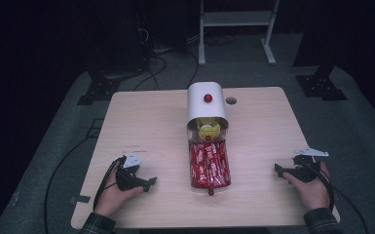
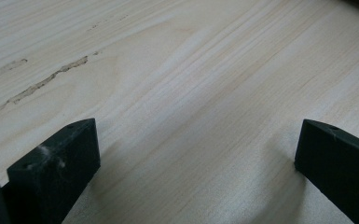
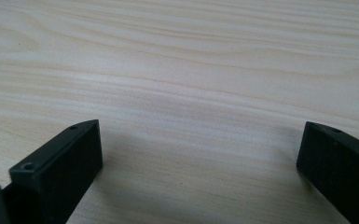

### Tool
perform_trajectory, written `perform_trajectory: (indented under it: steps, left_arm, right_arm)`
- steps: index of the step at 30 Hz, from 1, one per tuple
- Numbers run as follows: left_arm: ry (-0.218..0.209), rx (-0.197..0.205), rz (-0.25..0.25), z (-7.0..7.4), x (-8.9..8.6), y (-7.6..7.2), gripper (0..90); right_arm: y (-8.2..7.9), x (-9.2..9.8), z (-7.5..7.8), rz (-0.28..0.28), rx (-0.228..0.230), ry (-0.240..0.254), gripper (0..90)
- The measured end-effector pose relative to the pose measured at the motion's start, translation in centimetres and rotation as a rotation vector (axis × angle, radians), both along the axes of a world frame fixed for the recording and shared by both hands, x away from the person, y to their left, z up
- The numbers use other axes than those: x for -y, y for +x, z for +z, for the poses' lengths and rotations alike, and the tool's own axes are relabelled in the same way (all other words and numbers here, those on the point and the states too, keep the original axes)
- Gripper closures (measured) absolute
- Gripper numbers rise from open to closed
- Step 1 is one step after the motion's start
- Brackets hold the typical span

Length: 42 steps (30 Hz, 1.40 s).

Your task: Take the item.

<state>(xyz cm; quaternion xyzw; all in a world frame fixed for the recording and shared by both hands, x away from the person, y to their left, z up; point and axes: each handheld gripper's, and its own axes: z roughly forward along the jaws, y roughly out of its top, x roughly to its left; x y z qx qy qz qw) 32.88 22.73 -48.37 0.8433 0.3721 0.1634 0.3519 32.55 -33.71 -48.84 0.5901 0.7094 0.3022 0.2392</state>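
Observation:
A white mailbox-shaped container [image 1: 205,106] with a red knob lies in the middle of the wooden table [image 1: 151,122], its door folded down toward me. Something yellow [image 1: 207,130] sits inside its mouth. Several red snack packets [image 1: 209,165] lie on the lowered door. My left gripper [image 1: 150,183] rests on the table at the near left, pointing toward the packets, and its jaws stand wide apart over bare wood [image 2: 196,140]. At the near right my right gripper [image 1: 277,170] also rests on the table, its jaws wide apart over bare wood [image 3: 200,140].
A round cable hole [image 1: 231,101] is in the table top right of the container. Beyond the table stand a white frame [image 1: 236,29] and dark stand bases [image 1: 97,87] on grey floor. Cables trail from both grippers off the near edge.

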Motion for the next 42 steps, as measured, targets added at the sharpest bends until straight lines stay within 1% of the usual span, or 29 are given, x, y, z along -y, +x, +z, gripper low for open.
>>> perform_trajectory:
  steps: [5,6,7,8,9,10,12,13,15,16,19,20,22,28,31,32,34,37,38,42]
  left_arm:
    - [0.0,0.0,0.0,0.0,0.0,0.0,0.0]
    - [0.0,0.0,0.0,0.0,0.0,0.0,0.0]
    - [0.0,0.0,0.0,0.0,0.0,0.0,0.0]
    - [0.0,0.0,0.0,0.0,0.0,0.0,0.0]
    - [0.0,0.0,0.0,0.0,0.0,0.0,0.0]
    - [0.0,0.0,0.0,0.0,0.0,0.0,0.0]
    - [0.0,0.0,0.0,0.0,0.0,0.0,0.0]
    - [0.0,0.0,0.0,0.0,0.0,0.0,0.0]
    - [0.0,0.0,0.0,0.0,0.0,0.0,0.0]
    - [0.0,0.0,0.0,0.0,0.0,0.0,0.0]
    - [0.0,0.0,0.0,0.0,0.0,0.0,0.0]
    - [0.0,0.0,0.0,0.0,0.0,0.0,0.0]
    - [0.0,0.0,0.0,0.0,0.0,0.0,0.0]
    - [0.0,0.0,0.0,0.0,0.0,0.0,0.0]
    - [0.0,0.0,0.0,0.0,0.0,0.0,0.0]
    - [0.0,0.0,0.0,0.0,0.0,0.0,0.0]
    - [0.0,0.0,0.0,0.0,0.0,0.0,0.0]
    - [0.0,0.0,0.0,0.0,0.0,0.0,0.0]
    - [0.0,0.0,0.0,0.0,0.0,0.0,0.0]
    - [0.0,0.0,0.0,0.0,0.0,0.0,0.0]
  right_arm:
    - [0.0,0.0,0.0,0.001,0.001,0.0,0.0]
    - [-0.1,0.1,0.0,-0.004,0.007,0.006,4.4]
    - [-0.1,0.1,0.0,-0.004,0.007,0.006,4.4]
    - [-0.3,0.2,0.2,-0.014,0.021,0.018,12.9]
    - [-0.3,0.2,0.2,-0.014,0.021,0.018,12.9]
    - [-0.4,0.4,0.4,-0.016,0.016,0.039,14.7]
    - [-0.4,0.5,0.4,-0.018,0.014,0.041,16.2]
    - [-0.4,0.5,0.5,-0.017,0.012,0.035,19.2]
    - [-0.5,0.5,0.6,-0.006,0.008,0.021,21.6]
    - [-0.4,0.4,0.7,0.005,0.006,0.024,24.1]
    - [-0.4,0.4,0.7,0.019,0.001,0.017,26.2]
    - [-0.5,0.3,0.9,0.029,-0.009,0.022,30.0]
    - [-0.4,0.3,1.0,0.034,-0.012,0.024,30.5]
    - [-0.5,0.1,1.4,0.058,-0.002,0.004,32.5]
    - [-0.5,0.0,1.5,0.062,0.0,0.004,33.0]
    - [-0.5,0.0,1.6,0.065,0.003,0.014,33.6]
    - [-0.6,0.0,1.7,0.072,0.001,0.02,34.3]
    - [-0.6,-0.1,1.9,0.073,0.002,0.021,34.3]
    - [-0.6,-0.2,2.0,0.085,0.006,0.021,34.6]
    - [-0.6,-0.3,2.3,0.102,0.018,0.012,34.3]
